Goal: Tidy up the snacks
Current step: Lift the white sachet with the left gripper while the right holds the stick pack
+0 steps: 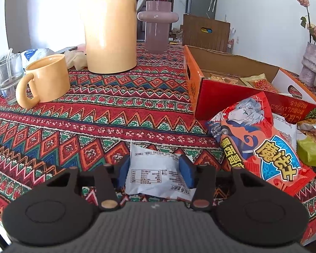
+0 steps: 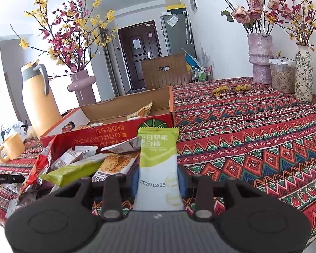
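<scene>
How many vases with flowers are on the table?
3. A mauve vase stands behind the box, beside the jug. A rough pink vase and a floral vase stand at the table's far right by the wall. Others may be out of view.

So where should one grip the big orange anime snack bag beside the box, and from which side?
Judging from the left wrist view, grip the anime bag at its flat lower sealed edge, coming from the near side. It leans up against the red box, so that end is free and thin; the middle looks puffed.
</scene>
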The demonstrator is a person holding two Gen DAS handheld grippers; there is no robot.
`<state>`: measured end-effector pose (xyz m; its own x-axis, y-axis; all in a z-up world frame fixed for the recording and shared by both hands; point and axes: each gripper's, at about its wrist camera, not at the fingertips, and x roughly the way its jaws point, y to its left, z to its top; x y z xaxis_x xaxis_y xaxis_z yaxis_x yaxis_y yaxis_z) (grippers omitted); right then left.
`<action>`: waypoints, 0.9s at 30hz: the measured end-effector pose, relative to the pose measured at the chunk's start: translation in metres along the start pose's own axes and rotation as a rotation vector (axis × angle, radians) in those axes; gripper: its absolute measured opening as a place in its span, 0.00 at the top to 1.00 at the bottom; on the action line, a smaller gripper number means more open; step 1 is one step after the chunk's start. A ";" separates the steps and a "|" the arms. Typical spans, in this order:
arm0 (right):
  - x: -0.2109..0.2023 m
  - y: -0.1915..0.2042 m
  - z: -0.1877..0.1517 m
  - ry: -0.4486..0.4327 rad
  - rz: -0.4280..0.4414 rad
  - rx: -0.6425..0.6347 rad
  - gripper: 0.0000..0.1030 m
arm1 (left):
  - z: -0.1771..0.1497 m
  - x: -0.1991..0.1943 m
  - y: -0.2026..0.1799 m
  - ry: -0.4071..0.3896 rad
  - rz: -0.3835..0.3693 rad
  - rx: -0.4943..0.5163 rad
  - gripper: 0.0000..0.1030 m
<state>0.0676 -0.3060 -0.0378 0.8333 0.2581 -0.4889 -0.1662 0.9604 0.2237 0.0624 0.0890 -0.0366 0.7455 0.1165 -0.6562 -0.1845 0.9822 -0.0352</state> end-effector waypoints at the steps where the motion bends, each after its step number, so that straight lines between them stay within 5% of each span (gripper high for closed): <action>1: 0.000 0.000 0.000 -0.001 0.000 0.000 0.65 | 0.000 -0.001 0.000 -0.001 0.000 -0.002 0.52; 12: -0.002 0.001 0.000 -0.009 0.004 0.000 0.65 | 0.007 -0.016 0.002 -0.048 -0.019 -0.016 0.69; 13: -0.003 0.001 0.000 -0.010 0.005 0.000 0.65 | 0.008 -0.017 0.002 -0.055 -0.019 -0.017 0.77; 27: -0.009 0.003 0.003 -0.026 0.014 0.000 0.65 | 0.016 -0.029 0.001 -0.094 -0.041 -0.017 0.94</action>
<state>0.0609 -0.3054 -0.0303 0.8441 0.2689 -0.4638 -0.1782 0.9567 0.2302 0.0510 0.0892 -0.0055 0.8092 0.0899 -0.5806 -0.1623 0.9840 -0.0737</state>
